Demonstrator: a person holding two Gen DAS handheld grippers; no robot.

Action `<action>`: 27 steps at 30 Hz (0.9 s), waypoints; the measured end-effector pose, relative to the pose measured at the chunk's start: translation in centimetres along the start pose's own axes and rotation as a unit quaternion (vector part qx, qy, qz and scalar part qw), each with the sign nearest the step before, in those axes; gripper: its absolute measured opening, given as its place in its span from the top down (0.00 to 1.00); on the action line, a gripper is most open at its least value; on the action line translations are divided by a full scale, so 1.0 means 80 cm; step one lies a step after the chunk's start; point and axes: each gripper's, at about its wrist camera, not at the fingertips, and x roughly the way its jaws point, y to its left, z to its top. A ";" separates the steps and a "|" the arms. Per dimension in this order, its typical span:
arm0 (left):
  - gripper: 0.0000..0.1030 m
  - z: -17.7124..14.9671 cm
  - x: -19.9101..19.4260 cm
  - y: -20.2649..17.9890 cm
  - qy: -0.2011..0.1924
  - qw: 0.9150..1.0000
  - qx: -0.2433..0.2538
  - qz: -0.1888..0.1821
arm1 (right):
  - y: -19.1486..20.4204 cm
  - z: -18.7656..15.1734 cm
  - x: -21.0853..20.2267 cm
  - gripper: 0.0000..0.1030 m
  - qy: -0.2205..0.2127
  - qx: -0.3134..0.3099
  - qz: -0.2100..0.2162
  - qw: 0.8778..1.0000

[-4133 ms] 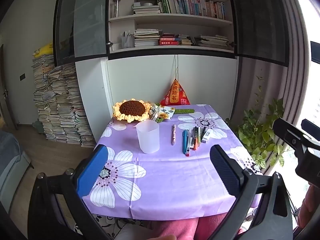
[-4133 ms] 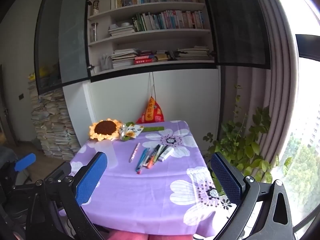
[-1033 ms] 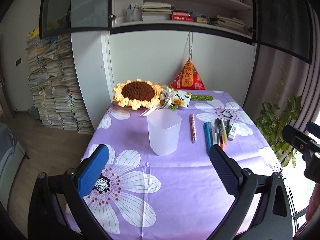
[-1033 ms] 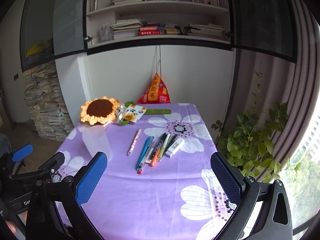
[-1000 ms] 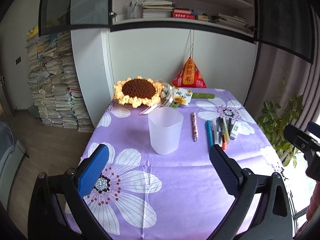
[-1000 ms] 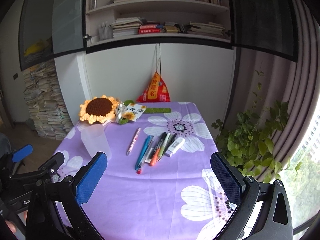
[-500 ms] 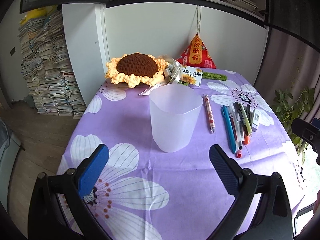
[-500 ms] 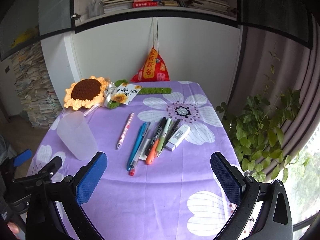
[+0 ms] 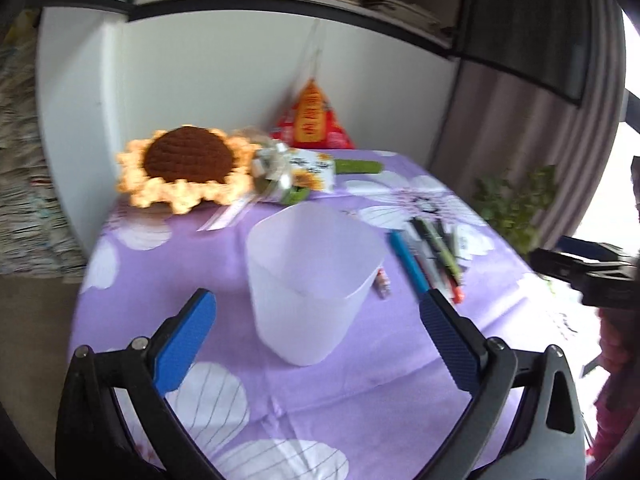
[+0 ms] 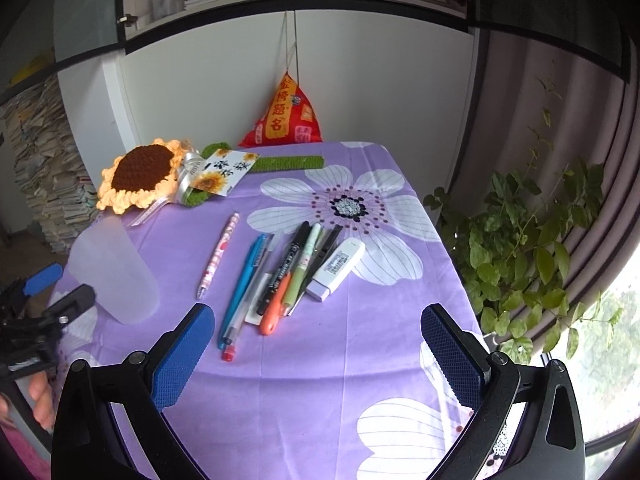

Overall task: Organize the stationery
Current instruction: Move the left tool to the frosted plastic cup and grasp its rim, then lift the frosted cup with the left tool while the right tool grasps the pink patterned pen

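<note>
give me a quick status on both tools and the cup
Left tool open, framing empty cup. Right tool open, over pens. Nothing in the way.

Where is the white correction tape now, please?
In the right wrist view, the white correction tape lies on the purple tablecloth, rightmost in the pen row, beside the black pen.

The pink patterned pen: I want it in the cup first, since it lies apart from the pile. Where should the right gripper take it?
Probably mid-barrel. The pink patterned pen lies flat on the purple tablecloth, clear of the blue pen. Bring the open right gripper down from above, its fingers straddling the barrel crosswise; the bare cloth on both sides leaves room. The translucent cup stands just to its left.
</note>
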 end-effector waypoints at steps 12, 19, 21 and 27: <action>0.03 0.018 0.061 0.023 0.051 0.998 0.025 -0.036 | -0.006 0.005 0.033 0.00 0.020 0.008 -0.006 1.000; 0.27 0.014 0.060 -0.002 0.057 0.997 0.049 0.003 | -0.003 0.005 0.039 0.00 0.028 0.010 -0.006 1.000; 0.27 0.009 0.051 -0.011 0.055 0.997 0.046 0.040 | -0.001 0.006 0.039 0.00 0.025 0.005 -0.007 1.000; 0.30 -0.011 0.022 -0.029 0.054 0.988 0.012 0.146 | 0.014 0.039 0.044 0.00 0.032 -0.012 0.034 0.999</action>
